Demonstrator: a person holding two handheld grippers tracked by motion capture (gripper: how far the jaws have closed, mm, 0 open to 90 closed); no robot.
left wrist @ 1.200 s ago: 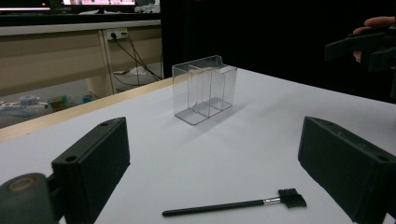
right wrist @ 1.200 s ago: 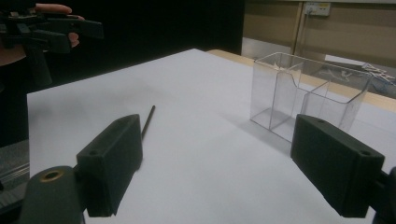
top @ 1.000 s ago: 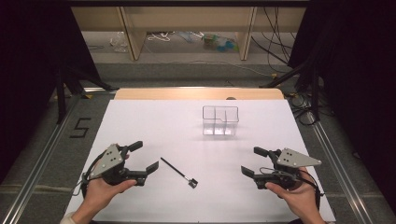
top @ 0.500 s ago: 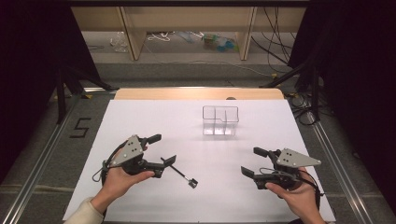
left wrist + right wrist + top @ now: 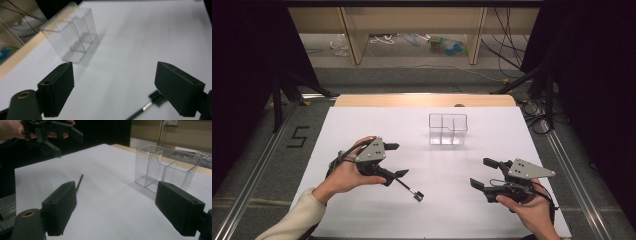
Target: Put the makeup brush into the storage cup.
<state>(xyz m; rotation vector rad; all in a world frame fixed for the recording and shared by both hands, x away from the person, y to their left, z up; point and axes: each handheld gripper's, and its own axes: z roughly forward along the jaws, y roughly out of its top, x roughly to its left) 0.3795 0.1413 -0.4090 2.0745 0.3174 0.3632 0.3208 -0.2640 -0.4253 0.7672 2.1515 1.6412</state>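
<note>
A thin black stick with a small square head (image 5: 409, 189) lies on the white table top (image 5: 362, 125), left of the middle. My left gripper (image 5: 398, 160) hovers just over the stick's far end. It is open, its jaws have just been closing a little, and nothing sits between them. In the left gripper view the stick's head (image 5: 157, 97) shows low, beside the right jaw of the left gripper (image 5: 117, 91). My right gripper (image 5: 482, 172) rests open and empty at the near right. A clear two-compartment box (image 5: 448, 128) stands farther back, empty.
The table's wooden far edge (image 5: 422, 100) runs behind the box. Beyond it are shelf legs and loose cables on the floor (image 5: 412, 45). A "5" mark (image 5: 298, 136) sits on the floor at the left. The right gripper view shows the box (image 5: 165, 170), the stick (image 5: 79, 182) and the left gripper (image 5: 53, 137).
The left hand has carried its gripper forward and to the right, from the near left corner to over the stick's far end. The right gripper has stayed put.
</note>
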